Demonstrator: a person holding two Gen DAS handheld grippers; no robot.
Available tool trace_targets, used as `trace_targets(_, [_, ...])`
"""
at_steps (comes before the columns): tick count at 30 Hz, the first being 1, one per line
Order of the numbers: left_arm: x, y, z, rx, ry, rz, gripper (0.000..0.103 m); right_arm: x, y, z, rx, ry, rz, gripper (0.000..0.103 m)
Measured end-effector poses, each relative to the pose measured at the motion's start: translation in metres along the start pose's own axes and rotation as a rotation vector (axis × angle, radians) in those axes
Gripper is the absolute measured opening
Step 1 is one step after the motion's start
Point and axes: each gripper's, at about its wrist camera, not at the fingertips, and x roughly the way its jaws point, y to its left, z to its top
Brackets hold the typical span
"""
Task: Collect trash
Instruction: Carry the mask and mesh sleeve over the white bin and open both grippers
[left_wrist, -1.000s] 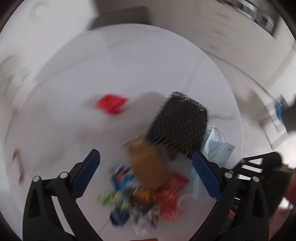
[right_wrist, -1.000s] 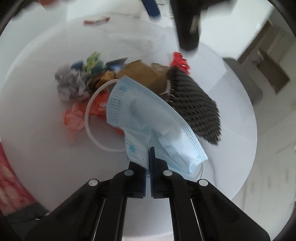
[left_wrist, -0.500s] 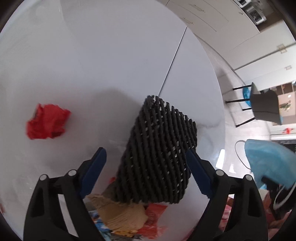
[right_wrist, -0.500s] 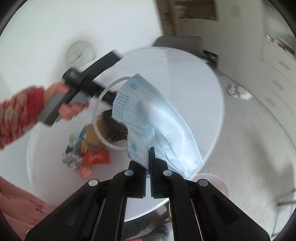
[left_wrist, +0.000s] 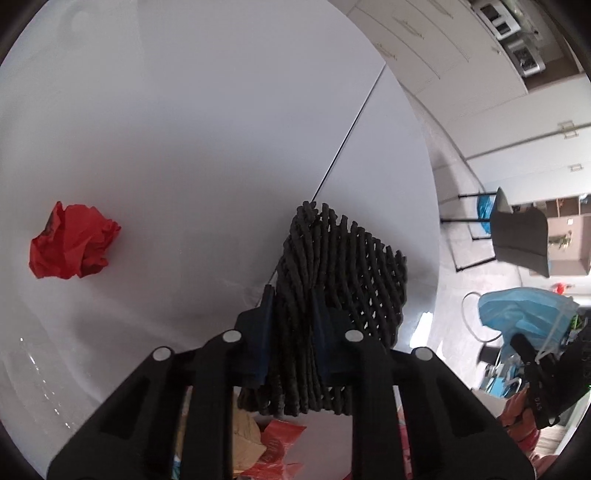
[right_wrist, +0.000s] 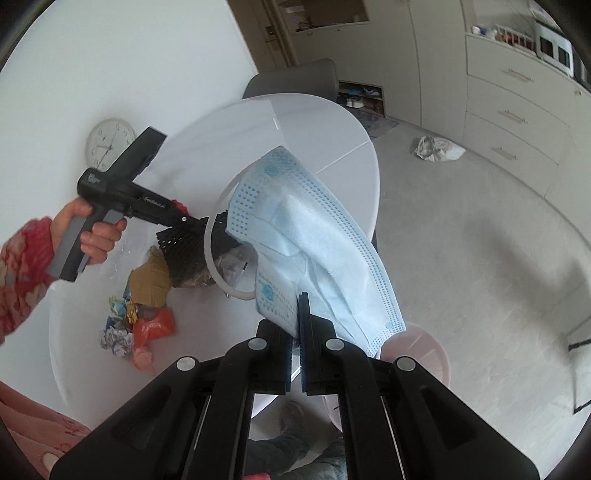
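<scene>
Table edge beside mask-clamping right claw

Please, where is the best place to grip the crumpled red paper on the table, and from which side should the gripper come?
Judging by its shape, grip the red paper ball across its middle, coming from above. It sits alone on the white table with open surface all around, and its creased sides should give the fingers purchase.

Loads of bare tabletop beyond and to the left, with only a crumpled red paper ball sitting out there on its own. Closer in it's crowded: the wrapper pile lies right under the black mesh, and the hanging blue mask blocks the path on the right.
</scene>
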Motion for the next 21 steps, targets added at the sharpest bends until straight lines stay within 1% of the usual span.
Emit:
trace_targets(5, [-0.022,-0.001,-0.004,-0.053,-0.075,-0.032,0.016,-0.005,-0.023,-0.003,0.079,-0.017,0.021,0.004])
trace_targets(8, [-0.037,-0.003,-0.009,-0.073,-0.129,-0.036,0.016,-0.004,-0.041,-0.009,0.138,-0.014,0.004,0.004])
trace_targets(10, [-0.048,-0.01,-0.014,-0.079,-0.164,-0.037,0.016,0.003,-0.055,-0.017,0.17,0.005,-0.014,0.004])
trace_targets(13, [-0.07,-0.017,-0.025,-0.087,-0.22,-0.018,0.016,0.034,-0.08,-0.039,0.213,0.086,-0.049,0.005])
trace_targets(14, [-0.078,-0.022,-0.03,-0.088,-0.243,-0.016,0.016,0.05,-0.088,-0.048,0.224,0.122,-0.059,0.006])
trace_targets(16, [-0.095,-0.025,-0.035,-0.085,-0.272,-0.015,0.016,0.093,-0.107,-0.074,0.26,0.216,-0.072,0.006])
trace_targets(17, [-0.097,-0.033,-0.039,-0.079,-0.284,-0.01,0.016,0.108,-0.114,-0.084,0.274,0.243,-0.072,0.006])
trace_targets(18, [-0.1,-0.04,-0.043,-0.07,-0.291,-0.004,0.016,0.132,-0.123,-0.099,0.301,0.284,-0.068,0.006])
trace_targets(20, [-0.102,-0.06,-0.053,-0.037,-0.296,0.018,0.016,0.164,-0.133,-0.117,0.334,0.339,-0.066,0.008])
trace_targets(21, [-0.108,-0.061,-0.053,-0.024,-0.295,0.024,0.016,0.175,-0.135,-0.123,0.342,0.354,-0.071,0.01])
